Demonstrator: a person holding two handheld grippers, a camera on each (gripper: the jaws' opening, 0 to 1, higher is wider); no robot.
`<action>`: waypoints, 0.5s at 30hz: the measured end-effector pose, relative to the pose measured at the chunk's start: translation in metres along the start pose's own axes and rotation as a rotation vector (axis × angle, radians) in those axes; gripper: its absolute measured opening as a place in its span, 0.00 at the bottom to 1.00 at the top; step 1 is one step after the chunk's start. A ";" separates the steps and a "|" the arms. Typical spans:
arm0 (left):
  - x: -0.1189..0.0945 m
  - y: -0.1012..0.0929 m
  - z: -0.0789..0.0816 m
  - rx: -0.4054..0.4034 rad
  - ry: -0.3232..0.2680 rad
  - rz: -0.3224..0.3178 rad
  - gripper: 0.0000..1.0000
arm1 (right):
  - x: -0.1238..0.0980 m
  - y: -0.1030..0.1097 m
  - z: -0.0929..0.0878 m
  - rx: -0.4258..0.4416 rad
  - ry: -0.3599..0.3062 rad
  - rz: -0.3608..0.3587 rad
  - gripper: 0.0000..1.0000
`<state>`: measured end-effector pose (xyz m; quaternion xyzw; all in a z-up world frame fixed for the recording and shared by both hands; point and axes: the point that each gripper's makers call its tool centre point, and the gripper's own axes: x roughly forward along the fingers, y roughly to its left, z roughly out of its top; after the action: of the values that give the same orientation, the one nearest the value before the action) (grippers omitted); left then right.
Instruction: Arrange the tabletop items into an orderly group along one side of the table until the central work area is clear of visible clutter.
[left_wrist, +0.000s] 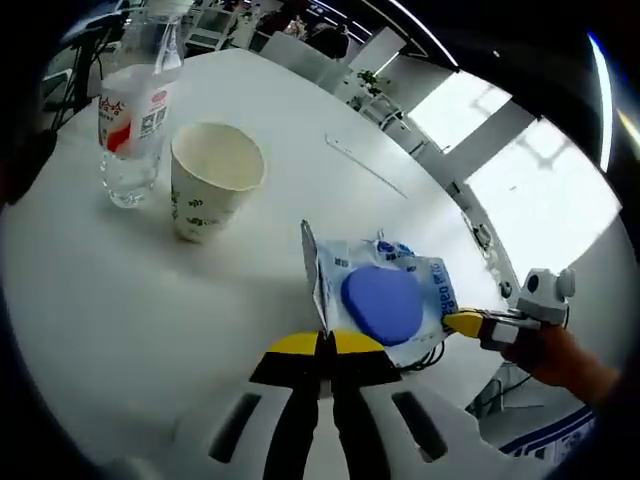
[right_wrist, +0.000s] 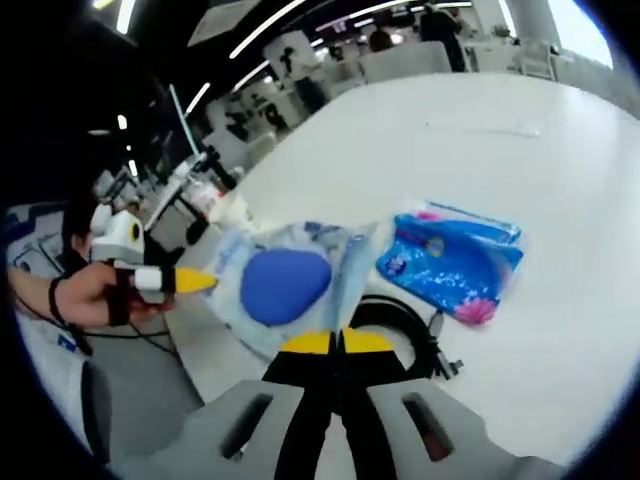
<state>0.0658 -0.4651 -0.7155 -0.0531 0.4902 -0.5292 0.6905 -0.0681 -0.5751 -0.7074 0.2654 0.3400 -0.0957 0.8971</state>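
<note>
In the left gripper view, my left hand-held gripper pinches one edge of a clear packet with a blue disc, holding it above the white tabletop. My right hand-held gripper grips the packet's far edge. Beyond stand a paper cup and, just beside it, a water bottle. In the right gripper view, my right hand-held gripper clamps the same packet; a blue pouch and a coiled black cable lie on the tabletop.
</note>
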 end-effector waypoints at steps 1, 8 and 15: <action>0.001 0.000 0.001 -0.001 0.000 0.000 0.00 | 0.000 0.000 0.000 0.003 -0.001 -0.001 0.00; 0.003 0.003 0.008 -0.008 -0.010 0.008 0.00 | 0.004 0.000 0.004 0.012 -0.008 -0.005 0.00; 0.003 0.010 0.007 -0.045 -0.030 0.024 0.00 | 0.021 -0.003 0.020 -0.018 0.006 0.001 0.00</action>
<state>0.0772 -0.4665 -0.7199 -0.0709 0.4921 -0.5089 0.7027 -0.0419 -0.5882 -0.7095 0.2579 0.3431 -0.0913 0.8986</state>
